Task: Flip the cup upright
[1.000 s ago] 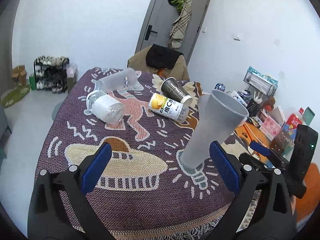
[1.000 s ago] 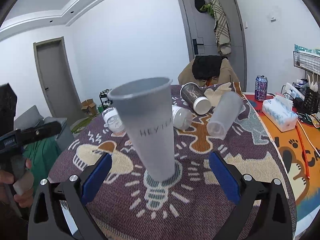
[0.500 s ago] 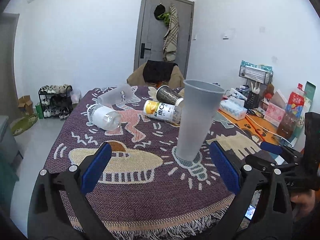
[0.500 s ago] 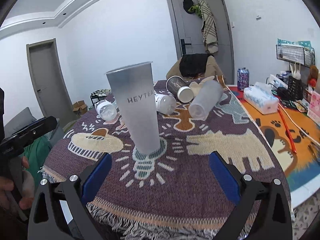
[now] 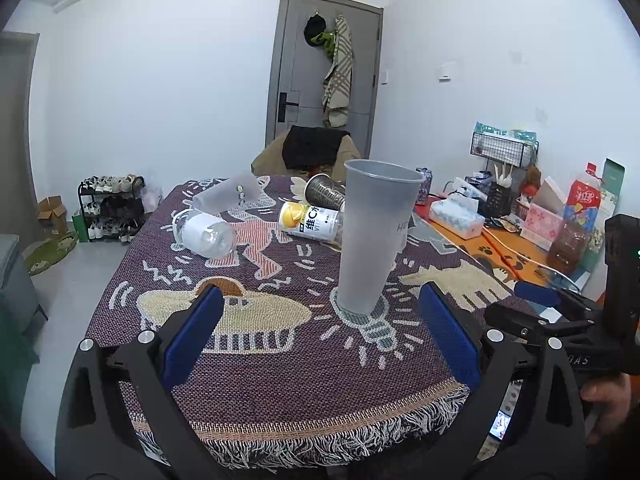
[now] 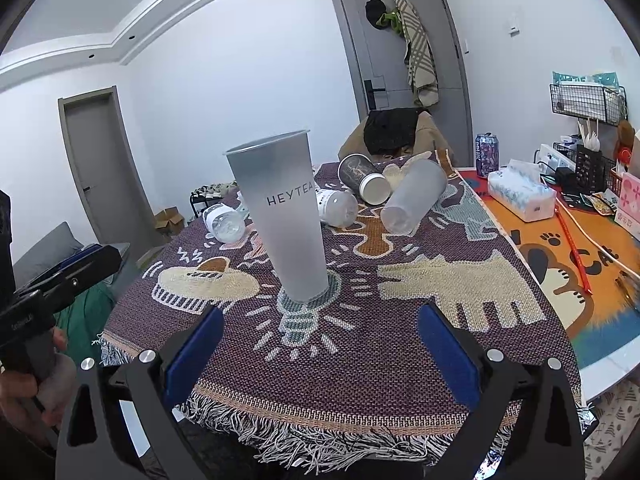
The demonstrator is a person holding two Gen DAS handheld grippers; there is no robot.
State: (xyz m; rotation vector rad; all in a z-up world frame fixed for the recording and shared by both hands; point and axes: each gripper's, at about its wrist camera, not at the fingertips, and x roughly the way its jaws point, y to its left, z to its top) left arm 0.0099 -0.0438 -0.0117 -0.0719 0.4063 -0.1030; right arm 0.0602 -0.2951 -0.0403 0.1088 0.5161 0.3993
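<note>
1. Cup (image 5: 374,236) stands upright, mouth up, on the light-bulb pattern of the woven cloth (image 5: 280,364) that covers the table; the right wrist view shows "HEYTEA" printed on the cup (image 6: 286,216).
2. The left gripper (image 5: 320,336) sits near the cloth's fringed edge, jaws wide apart, holding nothing and clear of the cup.
3. The right gripper (image 6: 318,354) sits likewise, jaws spread and empty.
4. Behind the cup, a frosted cup (image 6: 414,196), a dark cup (image 6: 362,176) and two bottles (image 5: 204,234) (image 5: 310,222) lie on their sides.
</note>
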